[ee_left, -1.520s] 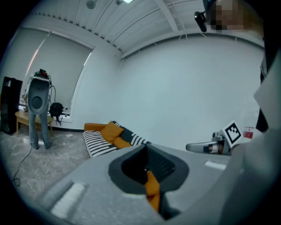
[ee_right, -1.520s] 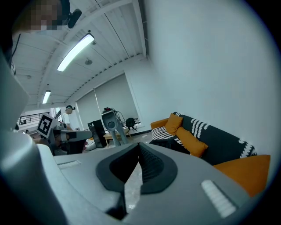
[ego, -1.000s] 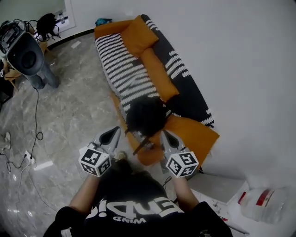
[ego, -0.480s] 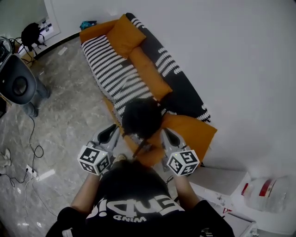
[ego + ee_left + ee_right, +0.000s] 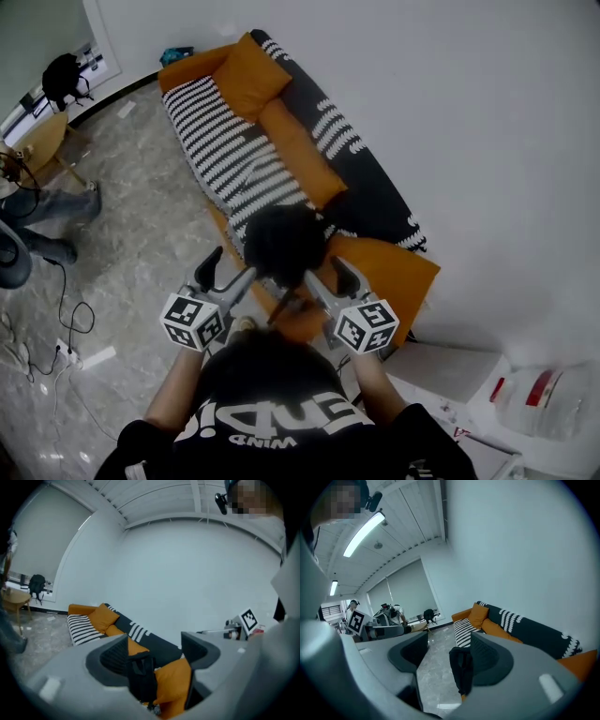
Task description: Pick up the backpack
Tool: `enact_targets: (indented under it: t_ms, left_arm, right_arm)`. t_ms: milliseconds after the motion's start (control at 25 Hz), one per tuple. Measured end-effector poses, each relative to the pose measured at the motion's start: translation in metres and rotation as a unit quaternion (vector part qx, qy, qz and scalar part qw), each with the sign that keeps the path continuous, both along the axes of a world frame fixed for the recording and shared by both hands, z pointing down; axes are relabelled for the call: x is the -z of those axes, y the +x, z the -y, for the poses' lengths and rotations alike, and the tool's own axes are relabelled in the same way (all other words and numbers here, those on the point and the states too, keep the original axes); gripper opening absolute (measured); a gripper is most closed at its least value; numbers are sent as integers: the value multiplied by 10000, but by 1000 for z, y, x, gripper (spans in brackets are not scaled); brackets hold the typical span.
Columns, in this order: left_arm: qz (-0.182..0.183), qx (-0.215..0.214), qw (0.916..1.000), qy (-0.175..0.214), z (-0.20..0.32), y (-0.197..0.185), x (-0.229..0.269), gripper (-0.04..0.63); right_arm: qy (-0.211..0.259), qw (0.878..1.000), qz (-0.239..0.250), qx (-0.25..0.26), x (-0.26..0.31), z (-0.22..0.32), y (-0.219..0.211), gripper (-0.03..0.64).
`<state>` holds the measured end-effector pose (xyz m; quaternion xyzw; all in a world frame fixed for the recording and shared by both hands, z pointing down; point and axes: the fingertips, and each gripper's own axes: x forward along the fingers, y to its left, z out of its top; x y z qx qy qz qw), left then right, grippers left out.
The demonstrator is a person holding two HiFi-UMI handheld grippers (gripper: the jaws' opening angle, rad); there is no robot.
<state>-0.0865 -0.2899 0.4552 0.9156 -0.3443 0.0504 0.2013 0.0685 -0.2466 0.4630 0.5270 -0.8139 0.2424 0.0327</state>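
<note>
A black backpack [image 5: 281, 246] sits on the near end of the orange sofa [image 5: 389, 267], upright against an orange cushion. My left gripper [image 5: 228, 269] is just to its left and my right gripper [image 5: 325, 274] just to its right, both low at its near side. Both pairs of jaws have just been opening and stand open, and no pad presses on anything. In the left gripper view the backpack [image 5: 140, 679] shows ahead between the jaws of the left gripper [image 5: 154, 644]. In the right gripper view the backpack [image 5: 461, 667] lies ahead, by the right-hand jaw of the right gripper [image 5: 447, 644].
A black-and-white striped cover [image 5: 234, 155] and orange cushions [image 5: 300, 150] lie along the sofa against the white wall. A person's legs [image 5: 42, 211] stand at the left by a small wooden table [image 5: 42, 141]. Cables [image 5: 66, 305] trail on the marble floor. White boxes [image 5: 450, 375] sit at the lower right.
Both grippers went from shut to open and moved closer to the backpack. The view shifted, and the large black device at the left has slid out of the picture.
</note>
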Motion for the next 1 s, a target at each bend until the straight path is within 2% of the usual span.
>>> enact_targets:
  t_ms: [80, 440, 720, 1000]
  left_arm:
    - [35, -9, 10000, -59, 3, 3, -6, 364]
    - [341, -30, 9991, -258, 33, 23, -51, 365]
    - [546, -9, 9970, -554, 71, 38, -115, 365]
    - [766, 83, 9927, -922, 106, 45, -186, 365]
  right_arm:
    - [-69, 10000, 26, 39, -7, 3, 3, 290]
    - [-257, 9992, -108, 279, -52, 34, 18, 291]
    - [-512, 9967, -464, 425, -115, 79, 31, 297]
    - [-756, 9944, -565, 484, -189, 119, 31, 364]
